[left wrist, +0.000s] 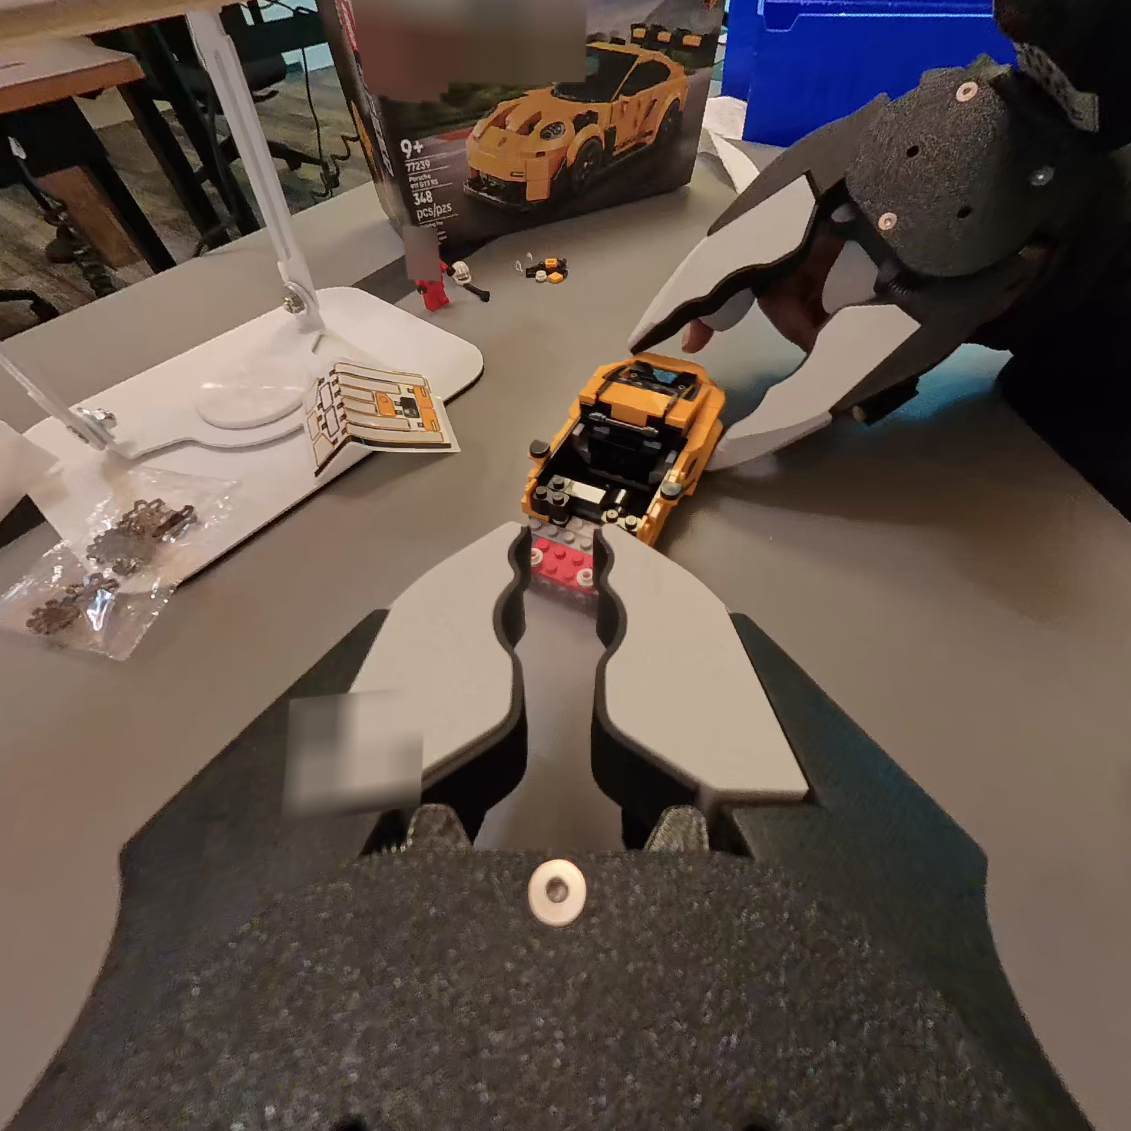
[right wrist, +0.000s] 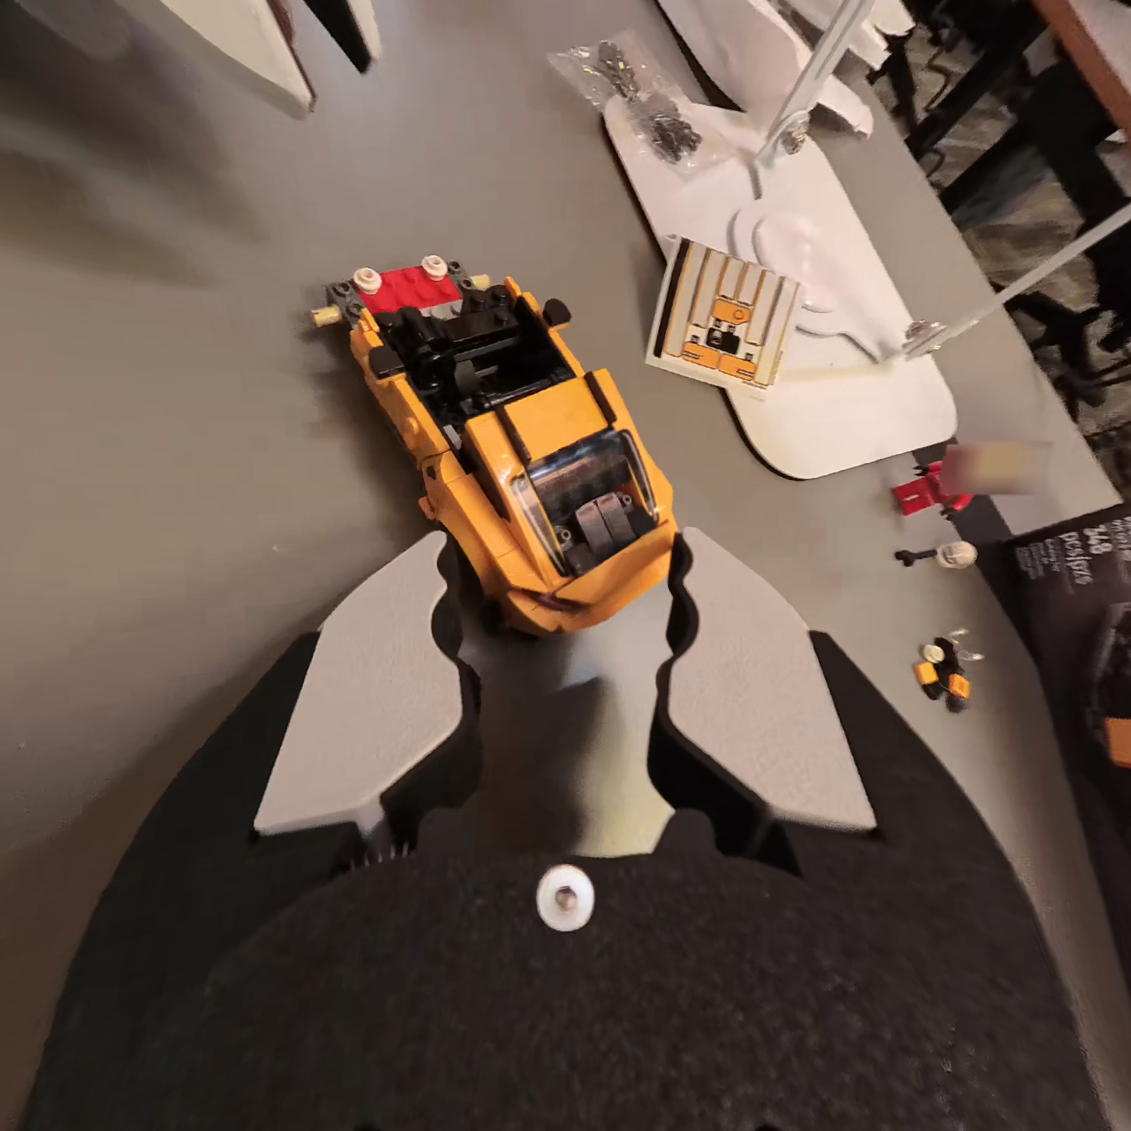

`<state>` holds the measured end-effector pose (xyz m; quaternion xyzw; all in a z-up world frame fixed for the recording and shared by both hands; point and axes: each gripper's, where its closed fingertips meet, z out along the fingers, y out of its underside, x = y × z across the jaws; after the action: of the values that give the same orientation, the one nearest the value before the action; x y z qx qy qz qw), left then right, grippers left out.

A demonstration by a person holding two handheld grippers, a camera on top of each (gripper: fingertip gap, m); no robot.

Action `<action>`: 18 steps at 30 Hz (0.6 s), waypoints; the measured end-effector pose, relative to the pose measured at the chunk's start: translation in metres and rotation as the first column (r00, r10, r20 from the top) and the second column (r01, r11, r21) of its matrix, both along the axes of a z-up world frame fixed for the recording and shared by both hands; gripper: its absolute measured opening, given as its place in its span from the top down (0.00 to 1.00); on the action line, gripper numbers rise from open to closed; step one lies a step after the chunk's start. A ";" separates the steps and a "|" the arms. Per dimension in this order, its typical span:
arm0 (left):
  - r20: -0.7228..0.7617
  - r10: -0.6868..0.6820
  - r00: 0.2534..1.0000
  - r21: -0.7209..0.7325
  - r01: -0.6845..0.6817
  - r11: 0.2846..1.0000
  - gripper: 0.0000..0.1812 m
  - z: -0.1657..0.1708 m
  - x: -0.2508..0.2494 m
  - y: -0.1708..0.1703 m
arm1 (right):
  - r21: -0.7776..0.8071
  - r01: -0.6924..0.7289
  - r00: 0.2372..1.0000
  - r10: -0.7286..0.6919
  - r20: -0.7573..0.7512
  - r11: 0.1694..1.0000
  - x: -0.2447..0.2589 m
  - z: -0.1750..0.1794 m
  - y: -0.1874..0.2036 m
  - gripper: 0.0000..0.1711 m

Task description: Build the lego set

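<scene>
An orange and black lego car [left wrist: 630,440] lies on the grey table [left wrist: 857,612], with a red plate [left wrist: 560,560] at its near end. My left gripper [left wrist: 562,551] is open, its fingertips either side of the red plate. In the right wrist view the left gripper [right wrist: 269,55] hangs apart from the car [right wrist: 508,428]. My right gripper [right wrist: 563,538] grips the car's windshield end, its pads touching both sides. It also shows in the left wrist view [left wrist: 676,401].
The set's box [left wrist: 551,122] stands at the back. A white stand base [left wrist: 343,343] carries a sticker sheet [left wrist: 379,410] and a bag of dark parts [left wrist: 122,538]. A red minifigure [left wrist: 433,294] and small loose pieces [left wrist: 548,269] lie near the box. Across from one pair of fingers to the other is roughly 12 cm. From the left gripper's tips to the red plate [left wrist: 560,560] is close to 5 cm.
</scene>
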<state>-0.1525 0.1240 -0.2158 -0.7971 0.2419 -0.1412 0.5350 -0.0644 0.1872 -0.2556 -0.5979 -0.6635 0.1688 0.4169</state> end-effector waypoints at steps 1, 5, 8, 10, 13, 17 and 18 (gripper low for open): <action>-0.005 -0.001 1.000 0.005 0.001 1.000 0.90 0.001 0.000 0.000 | 0.011 0.009 1.000 -0.009 -0.004 1.000 0.001 0.001 0.002 0.62; -0.005 0.005 1.000 0.015 -0.005 1.000 0.90 0.004 -0.001 -0.001 | 0.019 0.025 0.999 -0.024 -0.021 1.000 0.001 0.003 0.004 0.64; -0.002 0.014 1.000 0.022 -0.014 1.000 0.91 0.005 -0.003 0.000 | 0.006 0.014 0.998 -0.013 -0.062 1.000 -0.001 0.010 -0.001 0.65; -0.002 0.023 1.000 0.031 -0.023 0.999 0.91 0.006 -0.004 0.000 | -0.031 -0.002 0.991 -0.002 -0.133 1.000 -0.004 0.022 -0.005 0.65; 0.001 0.028 1.000 0.036 -0.028 0.999 0.91 0.008 -0.005 0.001 | -0.082 -0.026 0.966 0.004 -0.260 0.996 -0.008 0.044 -0.011 0.67; -0.011 0.029 1.000 0.039 -0.028 0.999 0.91 0.007 -0.005 0.001 | -0.094 -0.013 0.926 -0.024 -0.377 0.995 -0.010 0.062 -0.011 0.73; -0.011 0.027 1.000 0.035 -0.027 0.999 0.91 0.006 -0.004 0.001 | -0.088 -0.004 0.919 -0.031 -0.393 0.996 -0.011 0.065 -0.011 0.75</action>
<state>-0.1565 0.1245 -0.2099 -0.7915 0.2366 -0.1253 0.5494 -0.0749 0.1765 -0.1904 -0.5739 -0.5541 0.3114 0.5164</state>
